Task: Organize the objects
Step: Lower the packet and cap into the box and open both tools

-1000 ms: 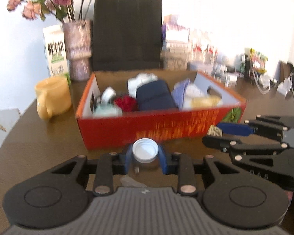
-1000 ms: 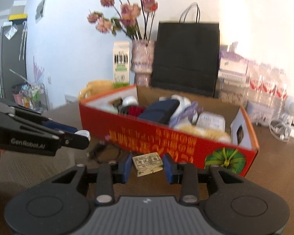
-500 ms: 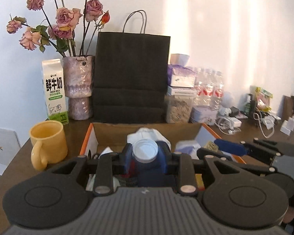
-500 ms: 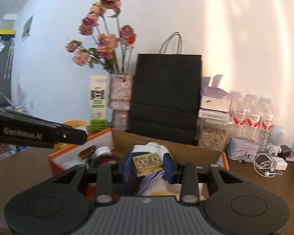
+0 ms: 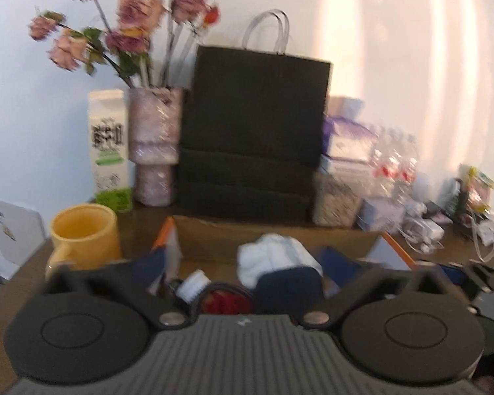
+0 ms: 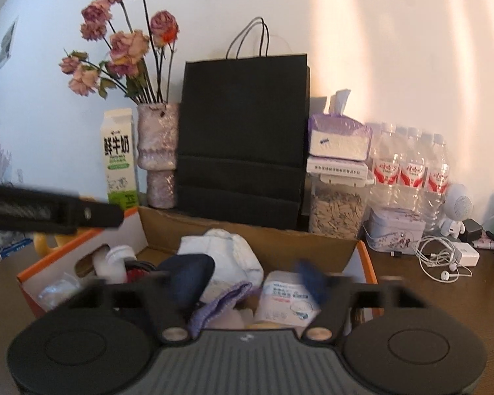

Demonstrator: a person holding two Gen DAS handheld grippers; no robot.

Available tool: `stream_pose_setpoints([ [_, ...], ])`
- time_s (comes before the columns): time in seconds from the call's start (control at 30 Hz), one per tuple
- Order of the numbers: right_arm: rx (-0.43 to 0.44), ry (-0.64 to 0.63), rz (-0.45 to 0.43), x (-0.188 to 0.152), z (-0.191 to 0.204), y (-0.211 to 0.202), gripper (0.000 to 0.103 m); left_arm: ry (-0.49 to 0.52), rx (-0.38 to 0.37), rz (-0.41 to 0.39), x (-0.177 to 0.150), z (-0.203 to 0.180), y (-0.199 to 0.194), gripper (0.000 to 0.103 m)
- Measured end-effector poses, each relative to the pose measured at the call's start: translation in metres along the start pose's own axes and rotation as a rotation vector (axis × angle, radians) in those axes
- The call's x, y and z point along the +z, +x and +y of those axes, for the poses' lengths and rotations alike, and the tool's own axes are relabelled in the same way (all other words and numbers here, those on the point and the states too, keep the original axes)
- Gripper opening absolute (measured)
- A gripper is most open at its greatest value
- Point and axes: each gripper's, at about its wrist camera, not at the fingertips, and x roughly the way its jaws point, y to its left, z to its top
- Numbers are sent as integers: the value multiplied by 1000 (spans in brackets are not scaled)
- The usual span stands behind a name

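Both claws hang above the orange-sided cardboard box (image 6: 362, 256), and both are spreading, their jaws opening with nothing between them. The left gripper (image 5: 243, 270) sits over the near left part of the box, the right gripper (image 6: 243, 283) over its middle and right.

The box is already crowded: a white cloth bundle (image 6: 227, 256) against the back wall, a dark blue pouch (image 6: 187, 271) beside it, a white-capped bottle (image 6: 120, 256) at the left end, a white packet (image 6: 283, 296) near the front. A further item could, in all likelihood, land on the pile rather than in a gap and roll toward a wall or over the rim. With the two claws so close together, the spread fingers could also knock each other or catch the cloth on the way out.

The box stands on a dark brown wooden table (image 6: 444, 296). Along the table's back edge, against a white sunlit wall, stand a milk carton (image 6: 120, 161), a vase of dried roses (image 6: 158, 151), a black paper bag (image 6: 243, 138) and water bottles (image 6: 408, 168). A yellow mug (image 5: 82, 233) sits just left of the box.
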Motion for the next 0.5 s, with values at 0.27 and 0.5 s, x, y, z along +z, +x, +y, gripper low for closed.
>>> stream_pose_setpoints([
  [0.27,-16,6,-1,0,-2,-3,103,-7,16,24,-2,7,0,103],
  [0.5,-18,8,-1,-1,0,-11,103,1,19,23,-1,6,-10,103],
])
